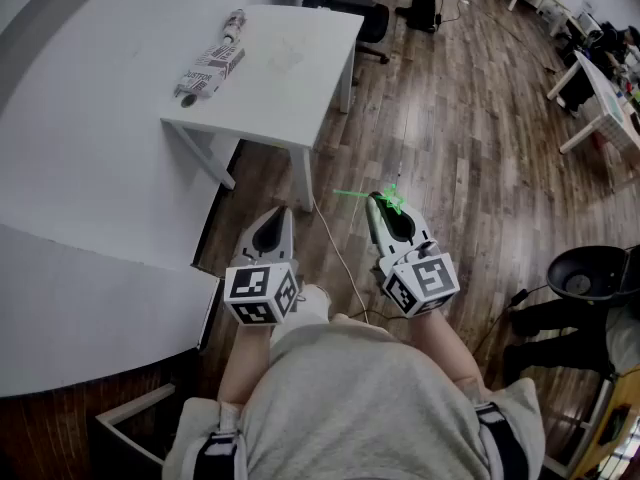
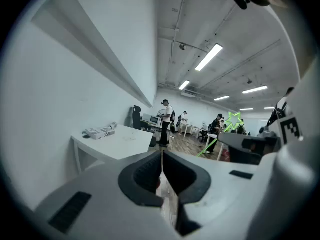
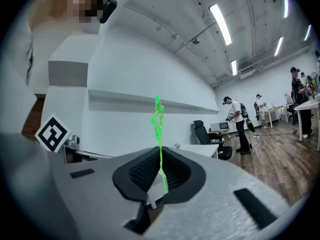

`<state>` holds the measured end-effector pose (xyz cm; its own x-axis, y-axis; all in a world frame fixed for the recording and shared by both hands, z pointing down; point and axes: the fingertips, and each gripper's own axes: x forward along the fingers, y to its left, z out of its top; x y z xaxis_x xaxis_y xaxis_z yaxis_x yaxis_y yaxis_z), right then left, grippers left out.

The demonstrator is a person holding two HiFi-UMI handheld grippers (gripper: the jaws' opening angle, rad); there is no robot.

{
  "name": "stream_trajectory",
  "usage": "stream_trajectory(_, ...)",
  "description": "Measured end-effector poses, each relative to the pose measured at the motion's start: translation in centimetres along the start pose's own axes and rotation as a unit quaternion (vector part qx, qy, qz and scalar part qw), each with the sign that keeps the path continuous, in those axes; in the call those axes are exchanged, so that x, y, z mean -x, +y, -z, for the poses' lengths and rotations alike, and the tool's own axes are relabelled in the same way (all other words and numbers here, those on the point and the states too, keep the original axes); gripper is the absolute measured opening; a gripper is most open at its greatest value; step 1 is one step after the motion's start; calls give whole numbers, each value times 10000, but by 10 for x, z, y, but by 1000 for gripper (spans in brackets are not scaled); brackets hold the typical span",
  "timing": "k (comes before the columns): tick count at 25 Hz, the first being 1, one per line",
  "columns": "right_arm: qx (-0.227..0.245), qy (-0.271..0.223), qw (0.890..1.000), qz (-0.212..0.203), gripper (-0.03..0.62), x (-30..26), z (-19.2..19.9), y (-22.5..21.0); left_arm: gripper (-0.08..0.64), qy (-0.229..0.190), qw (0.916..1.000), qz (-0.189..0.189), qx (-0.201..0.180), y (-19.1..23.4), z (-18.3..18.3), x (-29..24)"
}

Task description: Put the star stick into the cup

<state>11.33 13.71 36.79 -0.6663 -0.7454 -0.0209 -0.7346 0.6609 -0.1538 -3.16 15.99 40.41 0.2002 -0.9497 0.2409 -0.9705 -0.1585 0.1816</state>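
My right gripper (image 1: pixel 376 202) is shut on the green star stick (image 1: pixel 392 200), held above the wooden floor. In the head view the thin stick pokes out to the left of the jaws. In the right gripper view the star stick (image 3: pixel 158 119) stands edge-on, rising from between the shut pads of my right gripper (image 3: pixel 159 157). My left gripper (image 1: pixel 284 215) hangs beside it, shut with nothing in it; the left gripper view shows my left gripper (image 2: pixel 162 155) with its jaws meeting and the star stick (image 2: pixel 233 119) off to the right. I cannot make out a cup.
A white table (image 1: pixel 300 93) stands ahead with a wrapped packet (image 1: pixel 210 66) at its far left edge. A white curved counter (image 1: pixel 80 198) runs along the left. A cable (image 1: pixel 340 258) lies on the floor. A black round bin (image 1: pixel 590 273) sits at right.
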Motion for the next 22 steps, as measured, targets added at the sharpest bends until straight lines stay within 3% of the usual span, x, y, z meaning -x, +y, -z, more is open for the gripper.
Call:
stream_trajectory(7, 11, -8, 10000, 57, 9, 38, 1, 13, 9, 50, 10000, 32, 13, -16, 12, 32)
stream_trajectory(17, 292, -86, 9995, 126, 9, 57, -9, 12, 9, -44, 9996, 266, -44, -40, 8, 38)
stream_trajectory(22, 216, -76, 9996, 136, 11, 58, -6, 10, 9, -87, 9996, 256, -23, -46, 10, 40)
